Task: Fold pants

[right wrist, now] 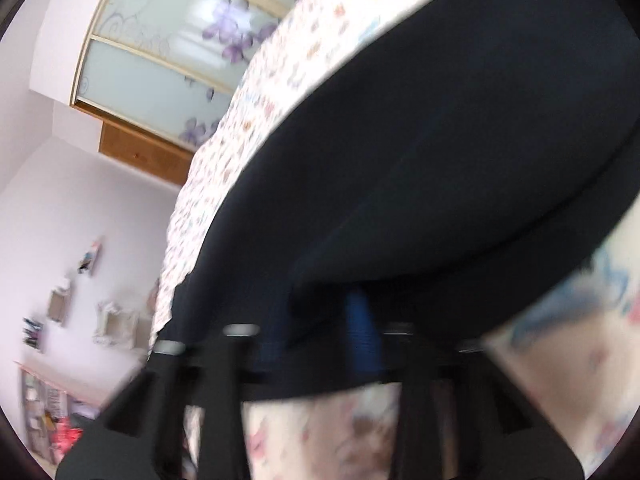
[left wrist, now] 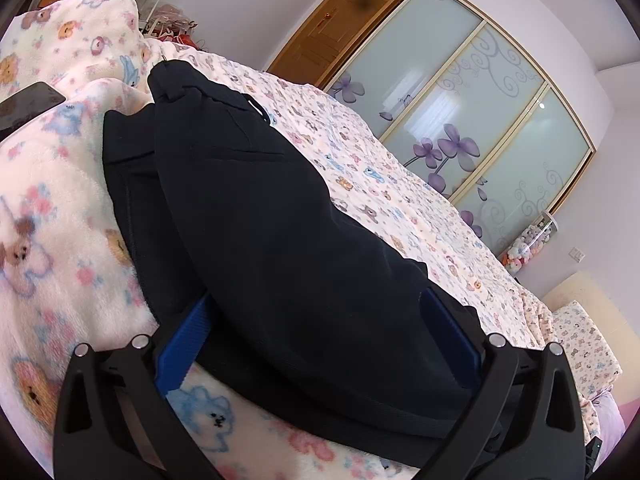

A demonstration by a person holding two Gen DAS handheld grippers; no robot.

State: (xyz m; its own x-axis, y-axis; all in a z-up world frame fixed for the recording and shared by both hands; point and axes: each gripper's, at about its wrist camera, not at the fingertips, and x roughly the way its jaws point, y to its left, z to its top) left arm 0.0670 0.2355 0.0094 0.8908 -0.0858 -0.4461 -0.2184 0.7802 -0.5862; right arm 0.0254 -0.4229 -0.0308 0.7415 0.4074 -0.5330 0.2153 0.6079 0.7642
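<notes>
Pants of dark navy woven cloth lie on a fleecy cream blanket printed with bears and flowers, which covers part of a bed whose pale sheet with a small animal print runs on toward a wardrobe with frosted sliding doors and purple flower decals. In the left wrist view the garment already looks doubled: one dark layer sits on top of another, a slit pocket shows on the upper layer, and the waistband end lies at the far end, near a dark phone resting on the blanket. So I judge that the leg-on-leg fold is made, and that what remains is to fold the long strip across its length into a compact bundle and smooth it. The left gripper stands with its blue-padded jaws spread wide, one on each side of the near end of the cloth, and the pads do not press on it, so that hand holds nothing. The right wrist view is blurred, but the right gripper shows its blue pads drawn close together with dark fabric bunched at and over them; I take it that its jaws are closed on an edge of the pants, probably to carry that end over for the next fold. How neatly the layers line up cannot be told from here.
</notes>
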